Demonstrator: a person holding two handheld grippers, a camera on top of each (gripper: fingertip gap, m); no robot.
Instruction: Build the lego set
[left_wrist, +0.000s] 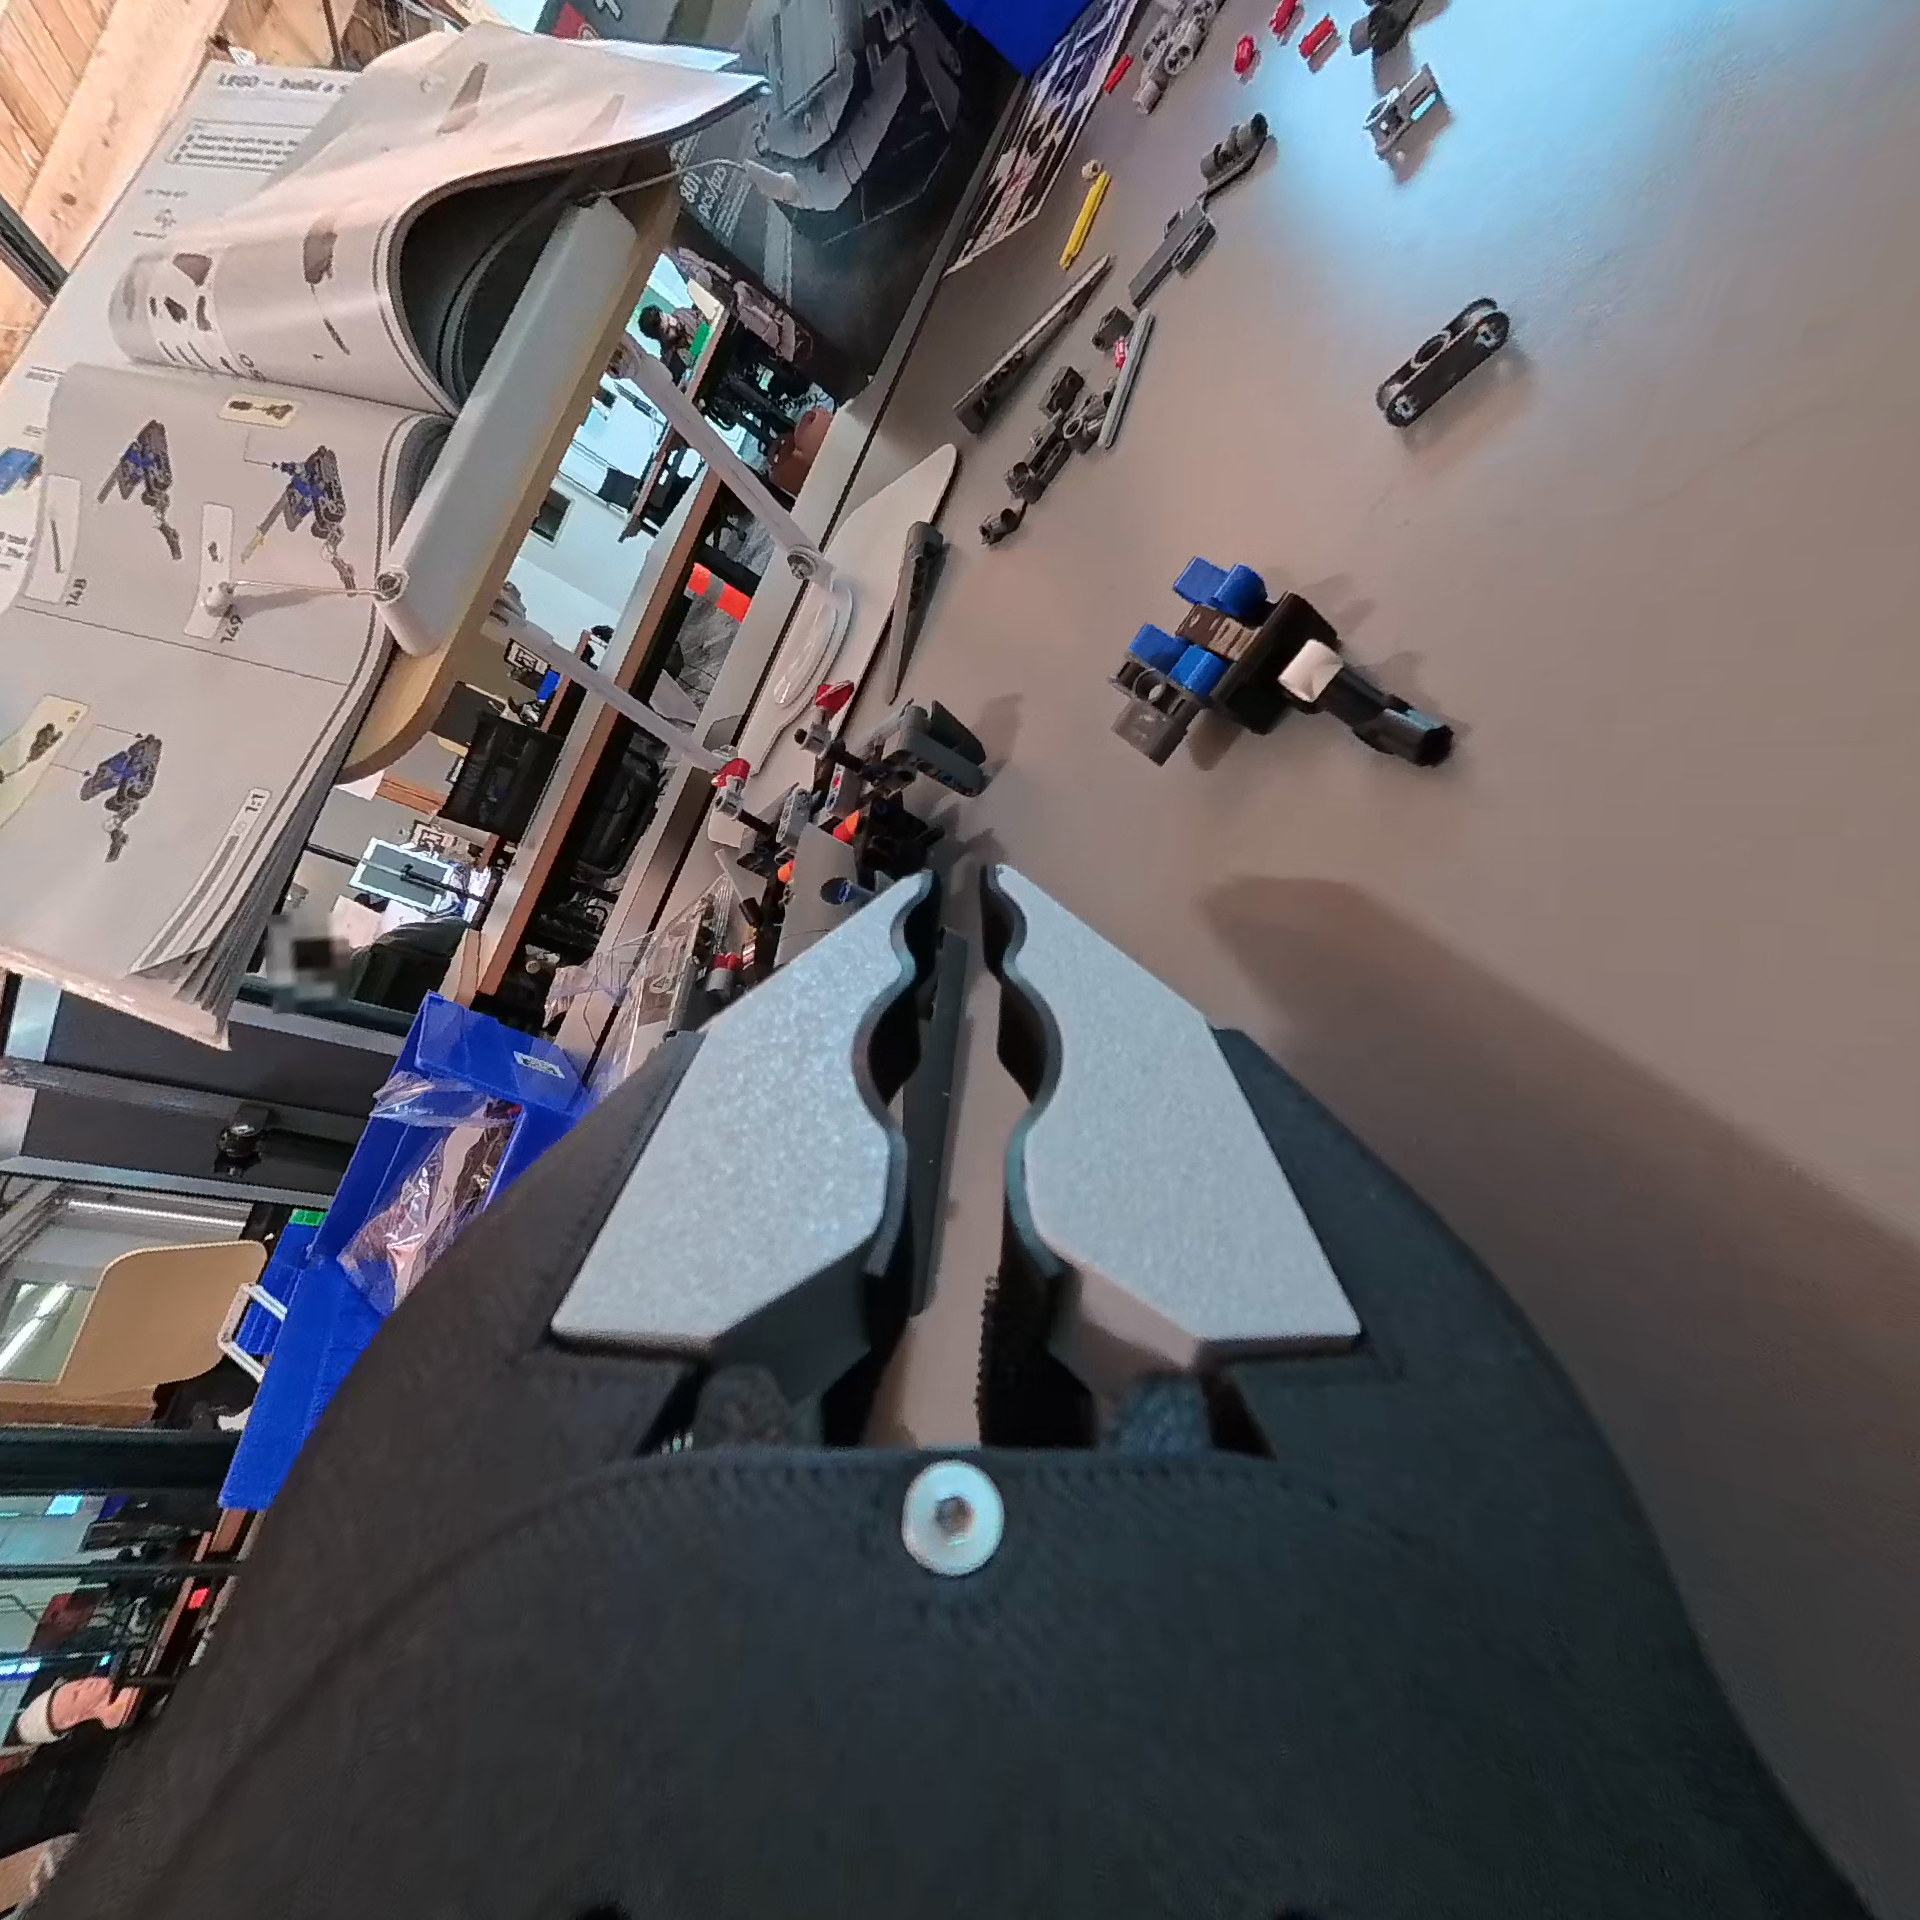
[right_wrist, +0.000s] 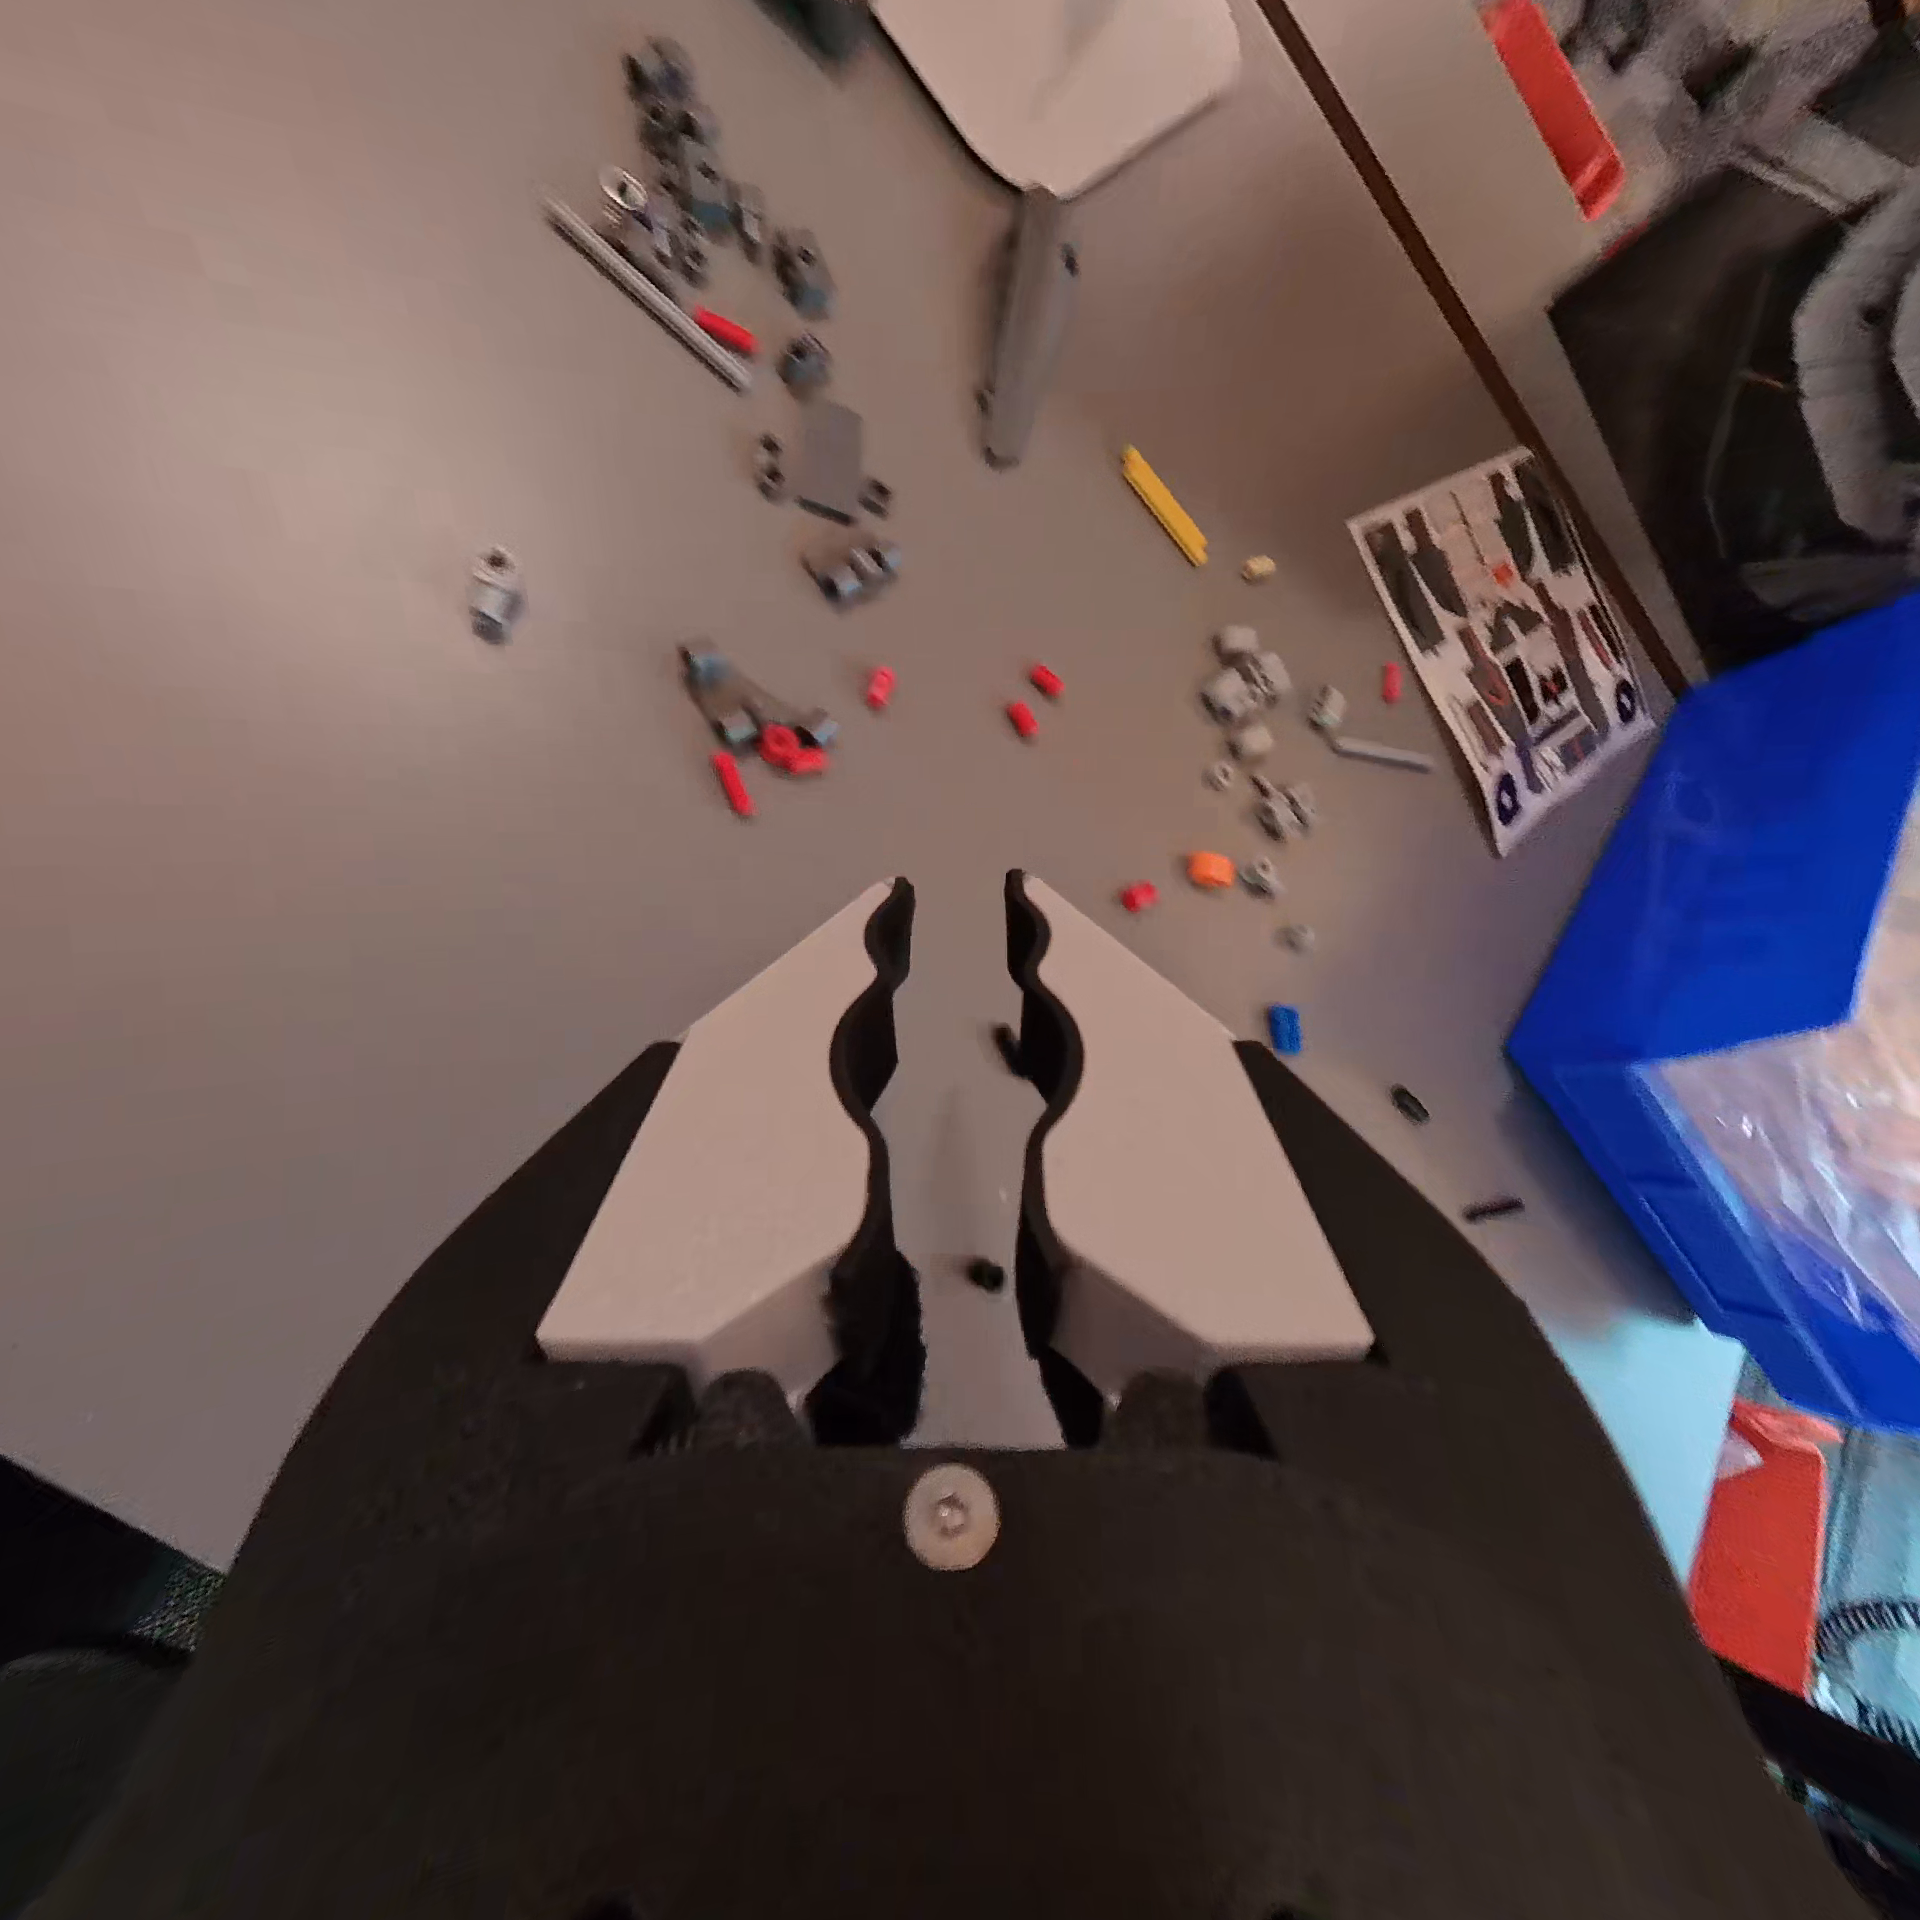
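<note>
My left gripper (left_wrist: 956, 881) is low over the grey table (left_wrist: 1558, 1039), its jaws nearly together on a thin dark grey piece (left_wrist: 940, 1122) seen edge-on between them. Just beyond the fingertips stands a partly built dark model (left_wrist: 873, 790) with red and orange bits. A blue and black sub-assembly (left_wrist: 1236, 665) lies to the right. My right gripper (right_wrist: 958, 883) is open and empty above the table, over scattered loose pieces: red pins (right_wrist: 1029, 717), a yellow axle (right_wrist: 1164, 506), an orange piece (right_wrist: 1210, 870) and grey connectors (right_wrist: 1242, 675).
An open instruction booklet (left_wrist: 208, 468) sits on a stand at the left, the set's box (left_wrist: 862, 187) behind it. A black beam (left_wrist: 1444, 364) lies far right. A sticker sheet (right_wrist: 1496, 644) and a blue bin (right_wrist: 1714, 987) lie by the table edge. A long grey panel (right_wrist: 1023, 332) lies farther off. There is about 35 centimeters between the tips of the two grippers. The left gripper is farther from the orange piece (right_wrist: 1210, 870), some 45 centimeters, than the right, some 12 centimeters. My left tips are about 40 centimeters from the yellow axle (right_wrist: 1164, 506), my right tips only 20 centimeters.
</note>
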